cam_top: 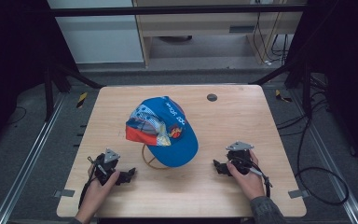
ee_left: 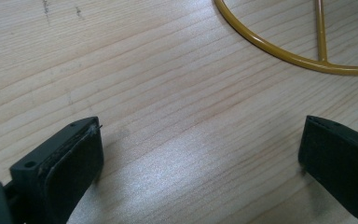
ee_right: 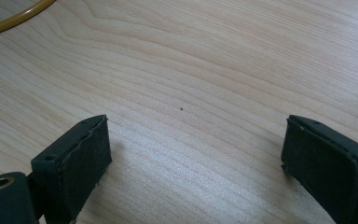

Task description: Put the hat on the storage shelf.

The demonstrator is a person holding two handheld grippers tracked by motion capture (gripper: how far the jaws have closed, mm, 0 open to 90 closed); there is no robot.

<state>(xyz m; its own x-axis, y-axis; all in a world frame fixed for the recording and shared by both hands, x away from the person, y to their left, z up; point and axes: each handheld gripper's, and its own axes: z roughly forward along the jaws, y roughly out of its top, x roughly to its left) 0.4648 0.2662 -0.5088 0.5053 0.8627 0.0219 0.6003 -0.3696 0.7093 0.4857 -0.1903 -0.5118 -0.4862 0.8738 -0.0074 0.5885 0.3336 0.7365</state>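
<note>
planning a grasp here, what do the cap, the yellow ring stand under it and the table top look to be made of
The cap looks like soft woven fabric, matte, blue with printed panels; it creases and sags. The yellow ring stand looks like thin metal wire with a glossy yellow coating; it catches highlights and has a joint where a spoke meets the ring. The table top looks like pale wood or wood-grain laminate, smooth with a slight sheen.

Right gripper (ee_right: 196, 154) jaws wide apart over bare table (ee_right: 205, 70); yellow ring (ee_right: 14, 17) top-left.

A pale wooden table (cam_top: 242, 121) stands on grey floor (cam_top: 32, 140), with a light cabinet (cam_top: 98, 42) beyond in a dim room.
</note>
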